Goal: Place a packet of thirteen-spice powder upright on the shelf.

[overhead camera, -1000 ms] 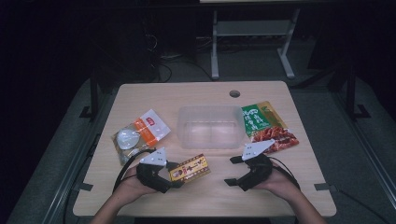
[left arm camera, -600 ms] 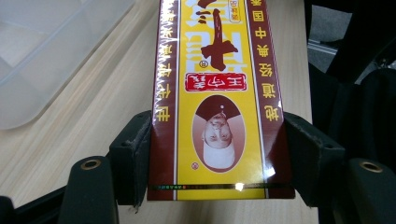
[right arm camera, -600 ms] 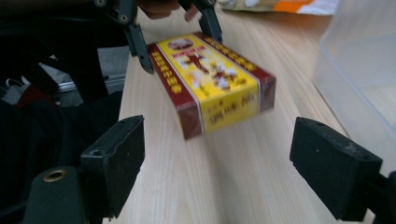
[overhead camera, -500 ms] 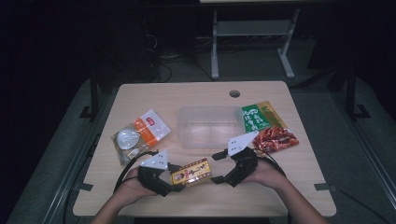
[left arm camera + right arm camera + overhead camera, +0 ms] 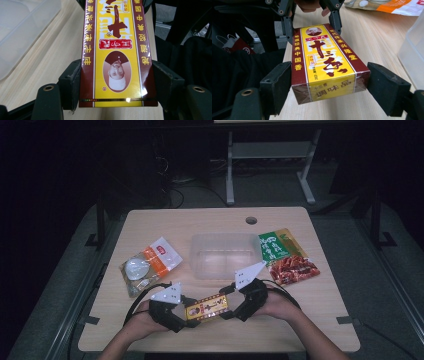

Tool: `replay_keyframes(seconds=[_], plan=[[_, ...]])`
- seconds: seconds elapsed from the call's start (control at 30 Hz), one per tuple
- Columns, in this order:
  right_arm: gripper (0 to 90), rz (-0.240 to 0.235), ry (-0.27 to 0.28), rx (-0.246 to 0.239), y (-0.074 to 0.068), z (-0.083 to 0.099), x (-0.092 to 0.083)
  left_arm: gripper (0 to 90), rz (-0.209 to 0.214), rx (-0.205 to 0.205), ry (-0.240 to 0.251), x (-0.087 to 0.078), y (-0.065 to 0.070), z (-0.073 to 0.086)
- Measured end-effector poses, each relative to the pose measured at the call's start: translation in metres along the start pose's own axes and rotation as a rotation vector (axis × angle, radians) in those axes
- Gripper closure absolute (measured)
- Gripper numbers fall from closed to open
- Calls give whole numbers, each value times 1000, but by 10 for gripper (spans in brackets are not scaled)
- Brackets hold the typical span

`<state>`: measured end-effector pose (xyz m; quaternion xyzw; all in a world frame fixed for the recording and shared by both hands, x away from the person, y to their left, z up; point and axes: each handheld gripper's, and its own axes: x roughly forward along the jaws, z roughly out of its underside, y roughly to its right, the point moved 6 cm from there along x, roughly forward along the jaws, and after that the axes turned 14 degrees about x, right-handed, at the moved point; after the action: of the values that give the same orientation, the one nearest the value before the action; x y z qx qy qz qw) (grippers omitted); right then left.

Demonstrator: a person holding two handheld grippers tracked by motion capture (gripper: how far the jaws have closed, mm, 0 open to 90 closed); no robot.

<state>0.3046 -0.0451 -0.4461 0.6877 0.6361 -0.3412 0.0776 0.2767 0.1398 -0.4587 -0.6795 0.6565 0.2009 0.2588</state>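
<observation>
1. Box (image 5: 206,307) sits near the table's (image 5: 320,305) front edge, middle, held level between both grippers.
2. Left gripper (image 5: 181,314): clamped on the box's left end, pads tight on both long sides; hand low at the front edge, pointing right.
3. Right gripper (image 5: 231,306): jaws have just been closing, straddle the right end; left pad touches, right pad shows a gap. Hand angled inward.

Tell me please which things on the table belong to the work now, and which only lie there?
In use:
- yellow box, clamped by the left gripper
- right gripper, jaws closing around the box's other end

Lying about:
- clear container
- orange packet
- green and red packet
</observation>
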Motion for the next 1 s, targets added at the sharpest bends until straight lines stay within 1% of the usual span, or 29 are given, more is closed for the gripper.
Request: replay_keyframes(seconds=[0.03, 0.1, 0.13, 0.2, 0.27, 0.43, 0.47, 0.5, 0.53, 0.57, 0.63, 0.67, 0.73, 0.77, 0.87, 0.9, 0.93, 0.97, 1.0], plan=[[229, -10, 0, -8, -2, 0, 1, 322, 0, 3, 2, 0, 0, 0], [231, -13, -5, -13, -2, 1, 1, 322, 11, 2, 11, 0, 1, -1], [252, -21, -7, -11, -3, 1, 2, 322, 12, 5, 12, 1, 1, -1], [256, -19, -13, -18, -4, 3, 2, 322, 17, 11, 10, 1, 1, -1], [265, -26, -13, -24, -4, 4, 3, 322, 20, 20, 7, 1, 2, -1], [282, -16, -21, -45, -6, 5, 3, 322, 27, 37, 9, 1, 2, 0], [287, -11, -14, -66, -6, 5, 3, 321, 30, 39, 10, 1, 2, 0], [293, -9, -19, -56, -8, 5, 2, 321, 39, 40, 12, 0, 2, 0], [298, -14, -16, -70, -8, 5, 2, 321, 42, 41, 16, 0, 3, 0], [302, -15, -18, -60, -11, 5, 1, 320, 54, 39, 23, 0, 3, 1], [310, -20, -15, -65, -13, 5, 1, 320, 63, 42, 29, 0, 3, 2], [311, -19, -15, -68, -13, 6, 1, 319, 65, 36, 38, 1, 4, 2], [313, -17, -14, -64, -14, 6, 1, 318, 65, 48, 28, 2, 3, 3], [314, -14, -10, -73, -13, 6, 1, 317, 67, 42, 31, 2, 4, 4], [316, -13, -10, -72, -14, 5, 1, 313, 69, 27, 45, 3, 4, 4], [316, -14, -9, -73, -14, 5, 1, 310, 59, 22, 42, 3, 3, 5], [317, -9, -5, -73, -13, 5, 0, 300, 59, 16, 43, 3, 3, 5], [318, -17, 6, -61, -14, 4, -1, 276, 57, 20, 42, 2, 3, 5], [318, -17, 6, -61, -14, 4, -1, 276, 50, 22, 39, 2, 2, 6]])
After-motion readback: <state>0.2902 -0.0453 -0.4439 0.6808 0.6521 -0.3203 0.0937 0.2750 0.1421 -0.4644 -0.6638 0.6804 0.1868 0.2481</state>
